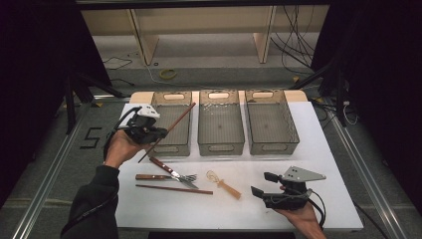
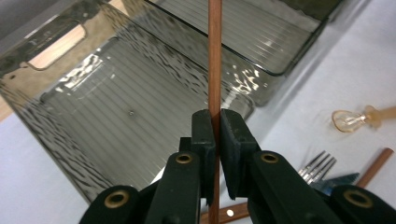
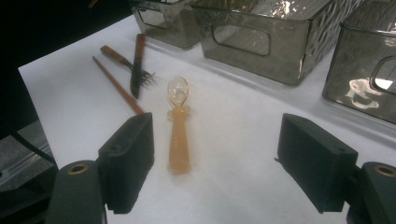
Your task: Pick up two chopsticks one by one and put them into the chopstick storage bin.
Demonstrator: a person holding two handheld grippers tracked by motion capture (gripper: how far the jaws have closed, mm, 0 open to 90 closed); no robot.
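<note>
Holding a single wooden chopstick (image 1: 166,132), we have the left gripper (image 1: 152,133) pinched tight on it, the jaws nearly together with only the stick's thickness between the pads, as the left gripper view makes plain where the chopstick (image 2: 214,70) runs straight up out of the left gripper (image 2: 214,128). In the high view the stick slants from low near the table edge up over the leftmost clear bin (image 1: 171,124), so it hangs in the air just above that bin's rim, touching nothing else that we can see. We judge it light, stiff and smooth: it will not bend in the grip, but a thin round shaft can roll or swivel between flat pads, and our hold sits toward the lower third, which leaves a long end free to swing. A grip nearer the middle would balance it better; as it is, we should move slowly and keep the stick's tilt steady so the far tip clears the bin wall. The right gripper (image 1: 266,185) rests low on the white table (image 1: 323,164), its jaws spread wide and empty; in the right gripper view the amber plastic spoon (image 3: 177,126) lies on the table ahead of them, apart from both pads. The second chopstick (image 1: 174,189), a fork (image 1: 166,178) and a wooden-handled knife (image 1: 171,172) lie together on the table left of the spoon.
</note>
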